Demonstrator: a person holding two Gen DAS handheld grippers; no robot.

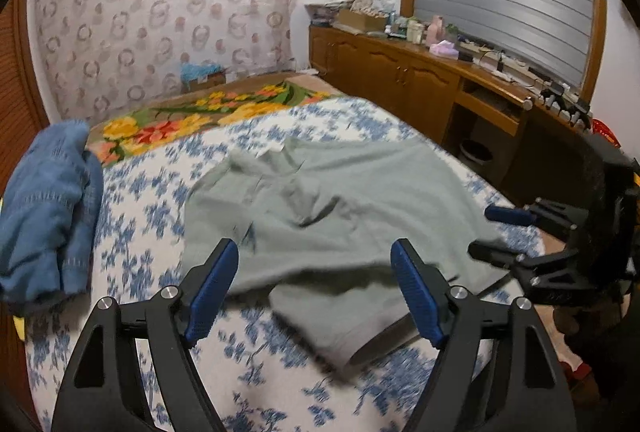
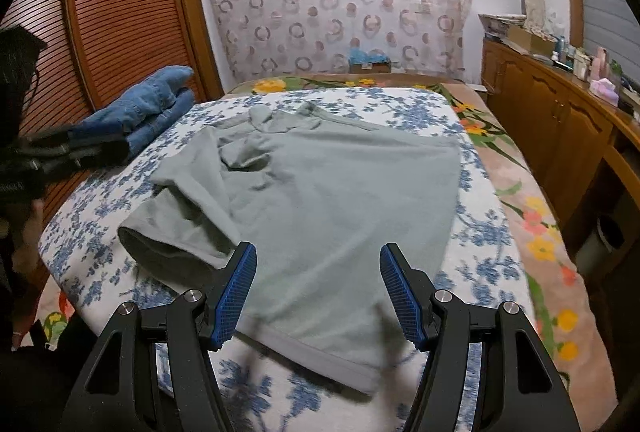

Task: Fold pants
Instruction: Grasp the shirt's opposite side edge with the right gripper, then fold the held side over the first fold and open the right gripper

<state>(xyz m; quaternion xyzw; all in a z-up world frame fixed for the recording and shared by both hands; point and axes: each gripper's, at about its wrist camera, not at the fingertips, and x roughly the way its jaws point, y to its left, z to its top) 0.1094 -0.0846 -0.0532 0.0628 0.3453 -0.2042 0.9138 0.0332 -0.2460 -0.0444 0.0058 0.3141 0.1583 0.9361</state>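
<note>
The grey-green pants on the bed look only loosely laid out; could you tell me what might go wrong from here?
1. The grey-green pants are bunched and creased near the waistband, so a fold now may trap wrinkles.
2. The near hem lies close to the bed's front edge and could slide off.
3. Both the left gripper and right gripper are open and empty; a shallow pinch may catch one layer only.

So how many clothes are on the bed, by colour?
Grey-green soft cotton pants, spread flat on the blue-flowered white bedspread: 1
Blue denim garments, folded in a pile: cannot tell how many, counted as 1 pile
Total: 2 lots of clothes
</note>
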